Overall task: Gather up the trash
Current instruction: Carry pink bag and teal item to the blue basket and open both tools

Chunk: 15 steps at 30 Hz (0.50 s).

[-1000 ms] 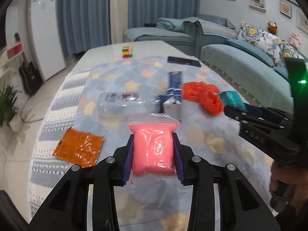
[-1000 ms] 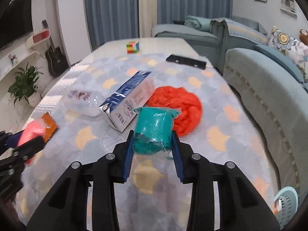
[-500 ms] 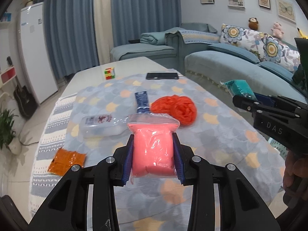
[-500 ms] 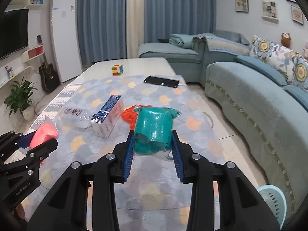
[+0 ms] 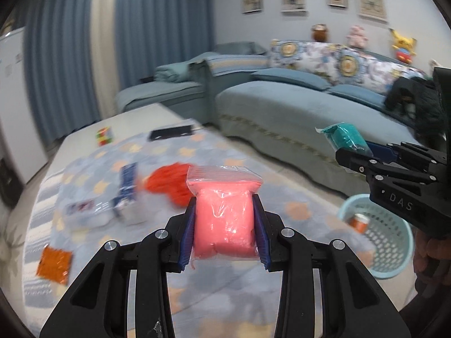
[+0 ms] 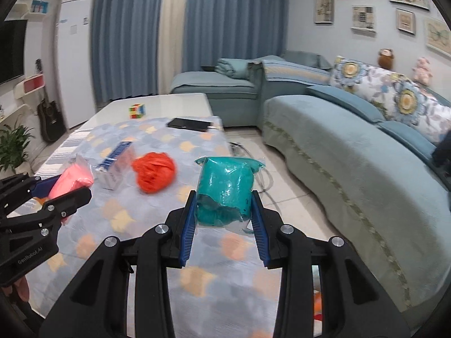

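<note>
My left gripper [image 5: 224,231] is shut on a pink bag [image 5: 224,219], held in the air above the table's near right part. My right gripper [image 6: 224,219] is shut on a teal bag [image 6: 225,188], over the table's right edge. In the left wrist view the right gripper [image 5: 355,152] shows at the right with the teal bag [image 5: 344,138]. A light blue basket [image 5: 386,239] stands on the floor below it, with an orange can inside. An orange bag [image 6: 154,175], a blue-and-white carton [image 6: 114,166], a clear plastic pack [image 5: 84,211] and an orange packet [image 5: 53,264] lie on the table.
The table carries a patterned cloth [image 6: 157,225], a puzzle cube [image 6: 136,110] and a black phone [image 6: 189,124] at the far end. A blue sofa [image 6: 352,163] runs along the right. A white fridge [image 6: 74,56], a guitar and a plant stand at the left.
Both grippers have risen and swung right with their bags, away from the table's middle. The light blue basket has come into the left wrist view.
</note>
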Each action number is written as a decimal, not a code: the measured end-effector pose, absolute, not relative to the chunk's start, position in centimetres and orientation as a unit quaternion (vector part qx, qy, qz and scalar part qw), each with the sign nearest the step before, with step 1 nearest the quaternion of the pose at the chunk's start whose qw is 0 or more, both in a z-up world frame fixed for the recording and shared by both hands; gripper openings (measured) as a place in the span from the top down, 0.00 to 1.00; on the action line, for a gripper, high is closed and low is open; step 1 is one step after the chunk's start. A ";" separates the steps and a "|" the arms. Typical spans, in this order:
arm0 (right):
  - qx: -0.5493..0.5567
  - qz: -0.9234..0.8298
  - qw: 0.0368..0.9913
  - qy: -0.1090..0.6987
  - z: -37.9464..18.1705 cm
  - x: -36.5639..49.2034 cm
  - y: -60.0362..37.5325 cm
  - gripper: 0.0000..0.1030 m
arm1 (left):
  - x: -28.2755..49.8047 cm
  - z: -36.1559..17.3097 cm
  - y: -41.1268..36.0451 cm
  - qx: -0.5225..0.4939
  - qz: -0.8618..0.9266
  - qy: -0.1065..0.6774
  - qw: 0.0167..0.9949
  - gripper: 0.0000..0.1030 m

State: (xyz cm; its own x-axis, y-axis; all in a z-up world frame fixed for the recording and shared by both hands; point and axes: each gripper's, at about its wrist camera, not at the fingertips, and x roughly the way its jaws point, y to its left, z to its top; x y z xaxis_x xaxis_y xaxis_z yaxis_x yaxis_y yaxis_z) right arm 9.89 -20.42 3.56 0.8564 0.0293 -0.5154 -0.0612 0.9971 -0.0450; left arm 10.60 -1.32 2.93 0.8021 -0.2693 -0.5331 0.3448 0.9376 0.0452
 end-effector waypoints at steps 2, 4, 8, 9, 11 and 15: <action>-0.022 0.007 0.964 0.266 3.6 9.0 -22.6 0.68 | 10.2 2.8 -3.1 0.076 -0.181 0.267 0.944 0.66; -0.009 -0.012 0.964 0.267 3.7 8.0 -25.7 0.68 | 9.8 2.4 -5.3 0.084 -0.201 0.267 0.939 0.66; 0.014 -0.046 0.962 0.269 3.8 6.0 -30.8 0.68 | 8.9 1.6 -8.9 0.099 -0.238 0.271 0.927 0.66; 0.017 -0.053 0.962 0.269 3.8 5.6 -31.8 0.68 | 8.8 1.4 -9.6 0.102 -0.246 0.272 0.925 0.66; 0.023 -0.065 0.960 0.270 3.6 4.8 -33.5 0.68 | 8.3 1.1 -11.6 0.108 -0.270 0.273 0.917 0.66; 0.033 -0.086 0.956 0.280 2.8 3.3 -36.8 0.68 | 7.3 0.8 -14.8 0.124 -0.308 0.270 0.904 0.66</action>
State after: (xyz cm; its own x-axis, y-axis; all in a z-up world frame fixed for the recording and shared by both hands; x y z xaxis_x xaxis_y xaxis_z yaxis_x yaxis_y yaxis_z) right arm 3.33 -36.83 2.82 0.8287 -0.1460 -0.5404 0.1830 0.9830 0.0149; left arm 7.33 -14.77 0.77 0.6650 -0.4898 -0.5637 0.6232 0.7799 0.0576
